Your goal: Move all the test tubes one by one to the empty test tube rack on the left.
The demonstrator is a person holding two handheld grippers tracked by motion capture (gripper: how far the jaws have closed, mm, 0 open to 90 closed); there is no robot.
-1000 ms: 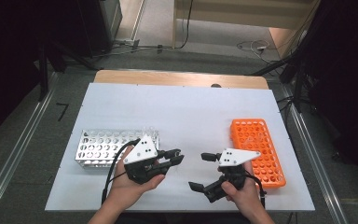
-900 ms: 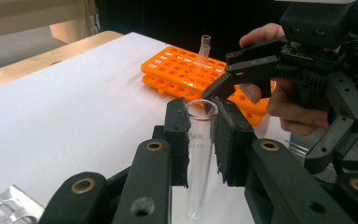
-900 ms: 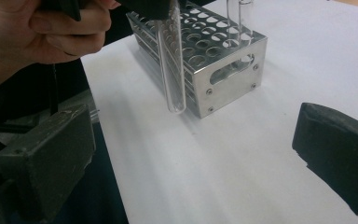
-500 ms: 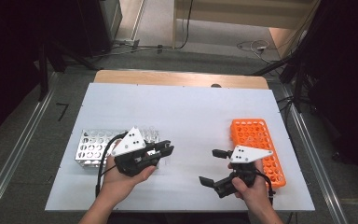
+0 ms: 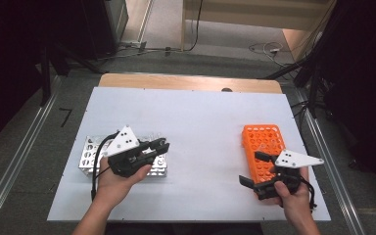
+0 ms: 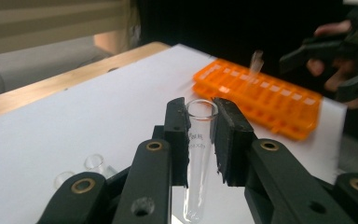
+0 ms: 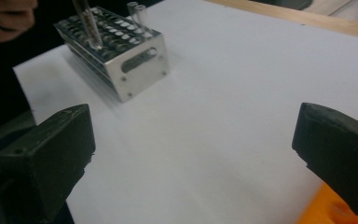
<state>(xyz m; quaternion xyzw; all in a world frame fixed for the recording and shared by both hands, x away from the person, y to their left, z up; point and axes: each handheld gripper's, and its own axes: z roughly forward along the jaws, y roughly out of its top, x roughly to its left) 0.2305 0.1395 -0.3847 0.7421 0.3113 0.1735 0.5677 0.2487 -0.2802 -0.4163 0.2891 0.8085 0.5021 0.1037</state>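
Observation:
My left gripper [image 5: 160, 145] [image 6: 200, 114] is shut on a clear glass test tube [image 6: 198, 144], held upright just above the right end of the silver metal rack [image 5: 90, 157]. In the right gripper view the same tube [image 7: 87, 25] hangs over the metal rack [image 7: 126, 56], where two more tubes [image 7: 137, 10] stand at the far end. My right gripper [image 5: 253, 169] [image 7: 191, 154] is open with nothing between its jaws, at the near left corner of the orange rack [image 5: 263, 143]. One clear tube [image 6: 256, 61] stands in the orange rack [image 6: 265, 95].
Both racks rest on a white table top [image 5: 200, 127], metal at the near left and orange at the near right. A wooden edge [image 5: 186, 82] runs along the far side. Cables [image 5: 269, 48] lie on the floor beyond it.
My left gripper has drifted left and a little farther away, over the metal rack's end. My right gripper has moved right, up against the orange rack.

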